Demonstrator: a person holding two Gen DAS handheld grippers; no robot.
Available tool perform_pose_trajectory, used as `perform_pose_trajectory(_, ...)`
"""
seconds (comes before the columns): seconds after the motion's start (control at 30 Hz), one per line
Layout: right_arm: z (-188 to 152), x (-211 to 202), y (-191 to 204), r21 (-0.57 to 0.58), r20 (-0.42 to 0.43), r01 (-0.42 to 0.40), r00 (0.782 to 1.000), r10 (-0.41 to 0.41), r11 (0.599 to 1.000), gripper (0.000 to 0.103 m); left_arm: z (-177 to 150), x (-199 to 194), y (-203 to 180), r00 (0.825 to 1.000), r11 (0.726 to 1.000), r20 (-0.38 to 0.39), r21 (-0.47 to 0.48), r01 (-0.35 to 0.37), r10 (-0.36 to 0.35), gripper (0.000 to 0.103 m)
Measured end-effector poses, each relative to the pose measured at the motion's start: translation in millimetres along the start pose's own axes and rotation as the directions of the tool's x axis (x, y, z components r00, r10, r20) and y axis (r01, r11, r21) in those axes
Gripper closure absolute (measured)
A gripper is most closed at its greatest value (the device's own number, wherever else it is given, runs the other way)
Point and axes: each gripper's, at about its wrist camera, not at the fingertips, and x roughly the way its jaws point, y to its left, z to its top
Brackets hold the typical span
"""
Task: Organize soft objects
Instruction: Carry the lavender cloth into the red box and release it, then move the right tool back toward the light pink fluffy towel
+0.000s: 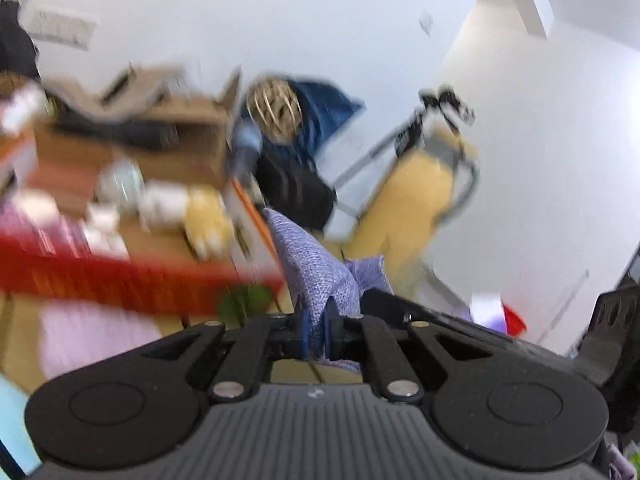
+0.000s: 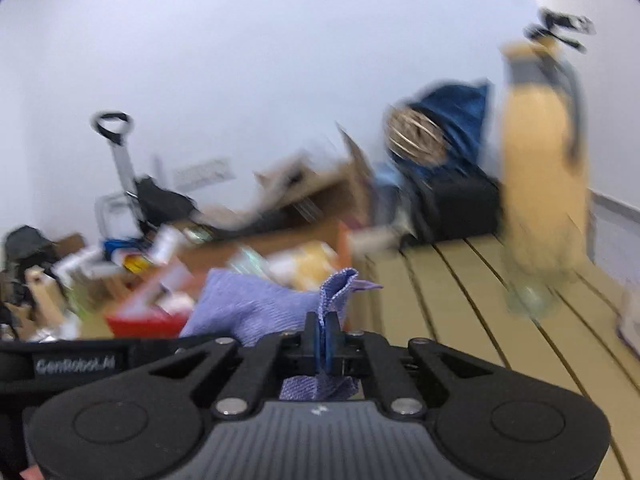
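- Between the two grippers, above the wooden floor: a lavender knitted cloth (image 1: 320,272), held up off the ground and pinched at two separate places.
- Left gripper (image 1: 316,334): fingers clenched on a fold of the cloth, which rises past the blue pads and also hangs out below them.
- Right gripper (image 2: 323,344): fingers clamped on another edge of the cloth (image 2: 256,312); a small peak of fabric stands above the pads and a tuft shows beneath them. The bulk of the cloth spreads to the left of this grip.
- Just beyond the cloth, left-wrist view: a red bin (image 1: 120,280), heavily blurred, with a pale yellow soft item (image 1: 208,220) behind it.
- Farther back: an open cardboard box (image 1: 188,136), a tan ventilated helmet (image 1: 274,106) lying on a blue bag (image 1: 324,108), and a black bag (image 1: 296,192) beneath them.
- At the right: a tall yellow folded cart (image 2: 540,184) standing upright on the plank floor (image 2: 460,300), near the white wall (image 2: 280,60).
- At the left of the right-wrist view: a trolley handle (image 2: 114,128) among blurred clutter.
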Motion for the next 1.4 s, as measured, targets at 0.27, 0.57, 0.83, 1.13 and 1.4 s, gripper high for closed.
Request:
perform_pose_trajectory(0.27,55,139,44,-0.192,-0.166,0.019,0.985,-0.052,0.981,0.1,59,97,70,0.966,0.978,-0.161,-0.015,-0.206,0.201,0.095)
perform_pose_trajectory(0.57,52,163,30,-0.179,-0.221,0.075,0.968,-0.115,0.981,0.079,47,130,84,0.944,0.975,-0.248,0.006,-0.222,0.216,0.06)
perform_pose_trajectory(0.83,94,88,37,-0.186,-0.084,0.072,0.992,-0.089,0.98,0.062,78,51,46,0.967,0.977,-0.146,0.08,-0.198,0.208,0.043)
perform_pose_trajectory(1.13,102,-60,55,-0.219,0.053,0.052,0.998,-0.041,0.974,0.046,56,-127,-21,0.966,0.932,0.071,0.252,-0.26,0.25,0.023)
perform_pose_trajectory(1.4,4,-180,79,-0.236,0.026,-0.062,0.997,0.07,0.97,0.034,-59,-257,-45,0.943,0.92,0.159,0.223,-0.322,0.292,0.014)
